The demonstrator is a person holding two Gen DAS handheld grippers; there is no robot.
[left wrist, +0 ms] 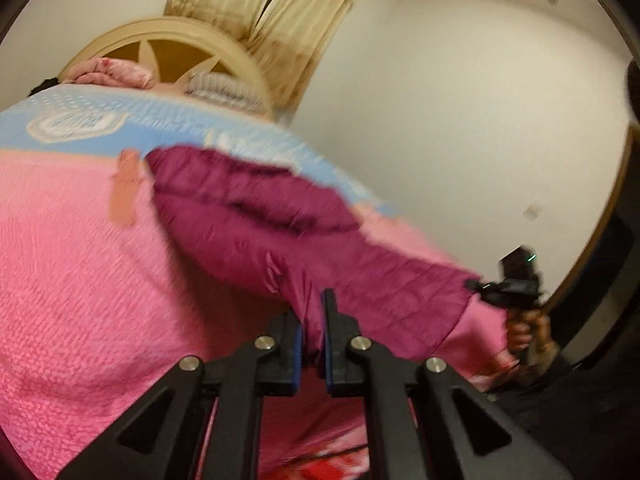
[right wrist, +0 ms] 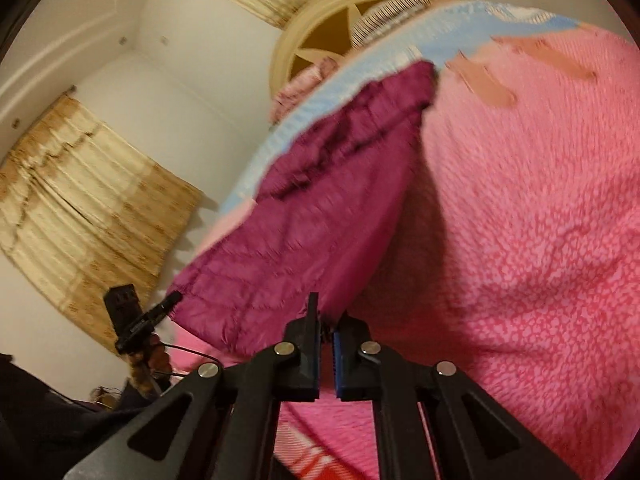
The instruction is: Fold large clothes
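Left and right wrist views. I see the left gripper (left wrist: pixel 314 320) closed on one corner of the hem of a magenta quilted jacket (left wrist: pixel 256 216), the fabric pinched between its blue pads. The right gripper (right wrist: pixel 326 320) is closed on the opposite hem corner (its black fingers appear at the far edge of the cloth in the left view). The hem hangs taut between the two grippers, raised off the pink bedspread (left wrist: pixel 80 280); the rest of the jacket slopes away and rests on the bed, its far end reaching the light blue blanket (left wrist: pixel 160 120). The jacket is glossy, stitched in horizontal channels, with a dark crease across its middle. Both views are motion-blurred.
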